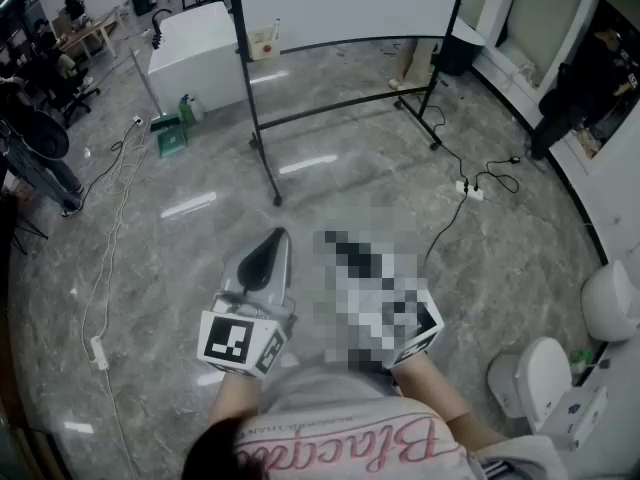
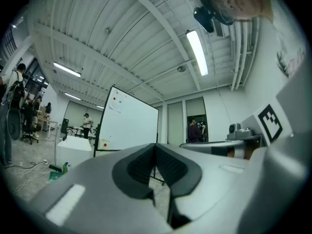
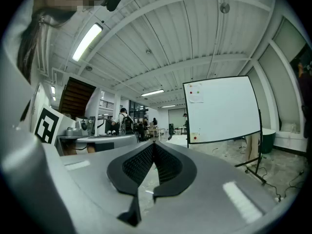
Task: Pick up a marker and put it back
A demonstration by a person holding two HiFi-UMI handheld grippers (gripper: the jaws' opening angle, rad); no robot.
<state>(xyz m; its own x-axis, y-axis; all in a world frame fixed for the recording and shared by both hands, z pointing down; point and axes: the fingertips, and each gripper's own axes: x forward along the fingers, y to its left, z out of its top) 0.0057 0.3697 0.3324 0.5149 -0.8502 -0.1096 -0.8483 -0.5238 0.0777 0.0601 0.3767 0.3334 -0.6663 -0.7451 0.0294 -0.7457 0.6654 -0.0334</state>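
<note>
The left gripper (image 1: 266,256) and right gripper (image 3: 153,146) are held closed, empty. No marker can be made out; the whiteboard (image 1: 345,3) is seen well ahead of both.

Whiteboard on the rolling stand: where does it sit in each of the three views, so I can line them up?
Head view: the whiteboard is at top centre, cut off by the upper edge.
Left gripper view: it is left of centre, seen at an angle.
Right gripper view: it is right of centre.
Shared landmark: the small box at the board's lower left corner.
</note>
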